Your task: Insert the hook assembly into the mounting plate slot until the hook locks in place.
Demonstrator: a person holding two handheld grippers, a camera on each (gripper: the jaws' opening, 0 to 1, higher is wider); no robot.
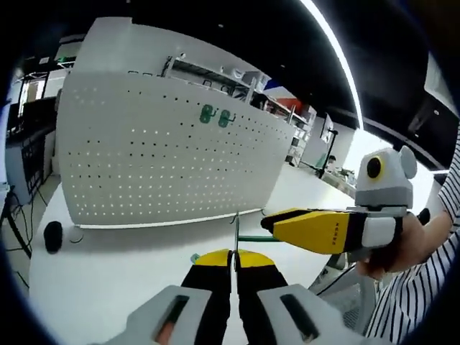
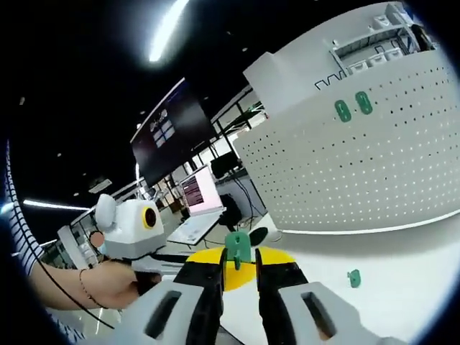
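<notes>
White table [image 1: 108, 280] spreads under me, and the big pegboard [image 1: 165, 154] full of holes stands at 12 o'clock with two green hooks [image 1: 215, 115] already hanging near its top. My left gripper [image 1: 235, 260] is pinched tight on a thin green rod [image 1: 236, 233]. My right gripper [image 2: 238, 267] squeezes a green hook piece [image 2: 238, 248]. One more small green piece [image 2: 353, 278] lies on the table at 4 o'clock.

Green hook piece [image 2: 238, 248] partly hidden betw. right claw [image 2: 238, 277] jaws (lower end unseen); pegboard [image 2: 345, 158] cut at edge.
</notes>
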